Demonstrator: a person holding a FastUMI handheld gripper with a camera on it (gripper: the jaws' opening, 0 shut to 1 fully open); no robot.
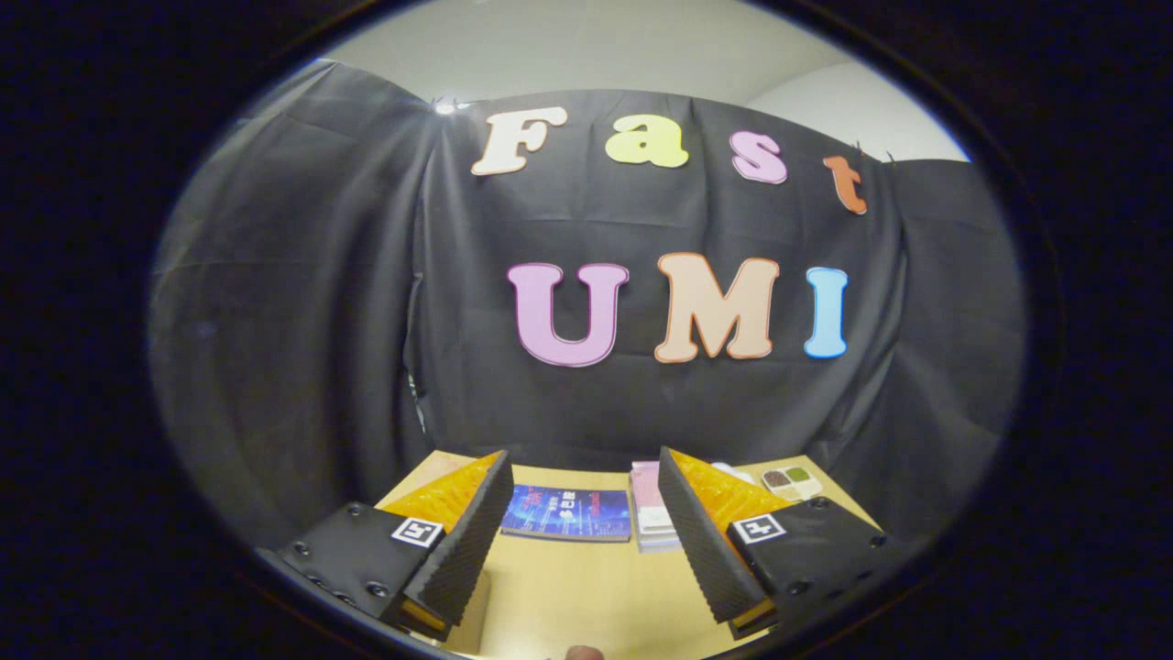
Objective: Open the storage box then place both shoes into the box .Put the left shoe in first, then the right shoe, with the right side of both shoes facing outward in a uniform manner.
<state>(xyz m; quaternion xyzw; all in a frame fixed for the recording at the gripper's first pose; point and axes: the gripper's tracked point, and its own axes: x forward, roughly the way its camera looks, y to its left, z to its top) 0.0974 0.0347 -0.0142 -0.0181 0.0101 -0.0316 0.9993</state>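
My gripper [583, 467] is open, its two fingers spread wide with nothing between them. It is held above a light wooden table [568, 587] and points toward the back wall of the booth. Beyond the fingers, at the far edge of the table, lie flat printed items.
A blue booklet [568, 513] lies flat at the table's far edge, between the fingers. A stack of pink and white booklets [649, 513] sits just right of it. A small pale tray [793, 481] with brown and green contents rests at the far right corner. Black cloth closes off the back.
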